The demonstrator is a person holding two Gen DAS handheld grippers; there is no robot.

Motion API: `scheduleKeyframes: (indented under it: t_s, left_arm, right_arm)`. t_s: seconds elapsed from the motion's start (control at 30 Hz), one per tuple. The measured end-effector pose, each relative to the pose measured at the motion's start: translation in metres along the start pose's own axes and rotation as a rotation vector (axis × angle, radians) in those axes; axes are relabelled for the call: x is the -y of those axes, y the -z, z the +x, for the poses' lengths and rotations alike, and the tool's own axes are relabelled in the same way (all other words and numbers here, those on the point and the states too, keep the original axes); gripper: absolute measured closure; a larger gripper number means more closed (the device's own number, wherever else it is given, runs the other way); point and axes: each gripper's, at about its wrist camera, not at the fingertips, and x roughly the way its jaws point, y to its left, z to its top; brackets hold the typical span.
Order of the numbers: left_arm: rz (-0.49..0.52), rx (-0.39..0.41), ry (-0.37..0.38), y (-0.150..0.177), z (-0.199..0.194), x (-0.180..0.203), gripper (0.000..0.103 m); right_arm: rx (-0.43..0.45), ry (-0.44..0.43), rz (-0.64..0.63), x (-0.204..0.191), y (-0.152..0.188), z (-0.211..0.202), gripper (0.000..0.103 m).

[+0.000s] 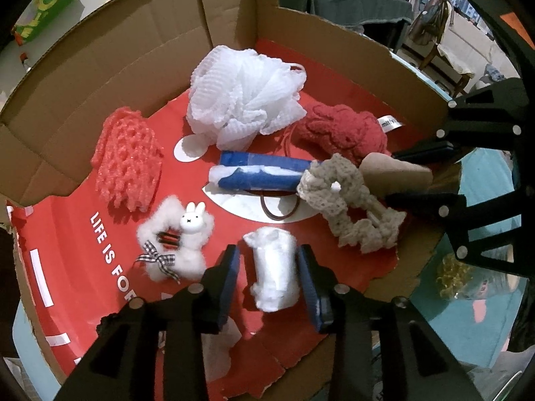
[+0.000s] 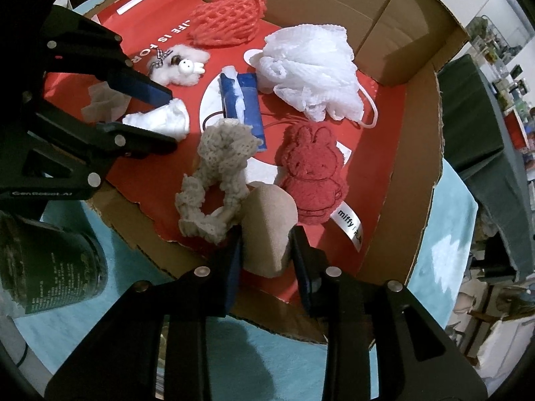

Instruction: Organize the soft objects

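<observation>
Placing step in hand, both loads inside the cardboard box. Left gripper spread around the white cotton roll near the front; right gripper bracketing the beige pad, contact unclear. Next: backing off cleanly, no snagging the crochet scrunchie.

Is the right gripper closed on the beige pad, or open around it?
Cannot tell: the right gripper brackets the beige pad, but contact is unclear.
</observation>
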Motion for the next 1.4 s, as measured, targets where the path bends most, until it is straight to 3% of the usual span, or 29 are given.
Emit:
scheduleKeyframes:
  t_s: [0.2, 0.27, 0.3, 0.33, 0.57, 0.67, 0.83, 1.1, 1.4]
  left_arm:
    - [-0.017, 0.023, 0.004, 0.003, -0.008, -0.003, 0.055]
    - [-0.020, 0.028, 0.001, 0.004, -0.010, -0.004, 0.055]
    - [-0.020, 0.029, -0.002, 0.005, -0.011, -0.004, 0.055]
    - [-0.021, 0.031, -0.004, 0.005, -0.012, -0.005, 0.055]
    - [-0.045, 0.063, -0.016, 0.014, -0.029, -0.010, 0.054]
    - [-0.072, 0.093, -0.029, 0.019, -0.040, -0.014, 0.042]
    - [-0.161, 0.154, -0.026, 0.033, -0.065, -0.020, 0.036]
    - [-0.295, 0.252, -0.077, 0.055, -0.097, -0.027, 0.008]
    - [-0.456, 0.253, -0.133, 0.081, -0.090, -0.037, 0.007]
  right_arm:
    - [0.001, 0.009, -0.003, -0.003, 0.000, -0.002, 0.070]
    - [0.011, 0.009, -0.007, -0.004, -0.001, -0.004, 0.054]
    - [0.019, 0.021, -0.012, -0.005, -0.001, -0.007, 0.035]
    - [0.031, 0.039, -0.015, -0.006, -0.002, -0.009, 0.033]
    - [0.056, 0.062, 0.018, -0.001, -0.004, -0.025, 0.033]
    - [0.081, 0.049, 0.074, 0.004, -0.005, -0.036, 0.033]
    - [0.133, 0.019, 0.177, 0.009, -0.004, -0.053, 0.032]
    - [0.225, -0.092, 0.379, 0.024, 0.003, -0.070, 0.027]
    - [0.239, -0.116, 0.440, 0.007, 0.011, -0.062, 0.027]
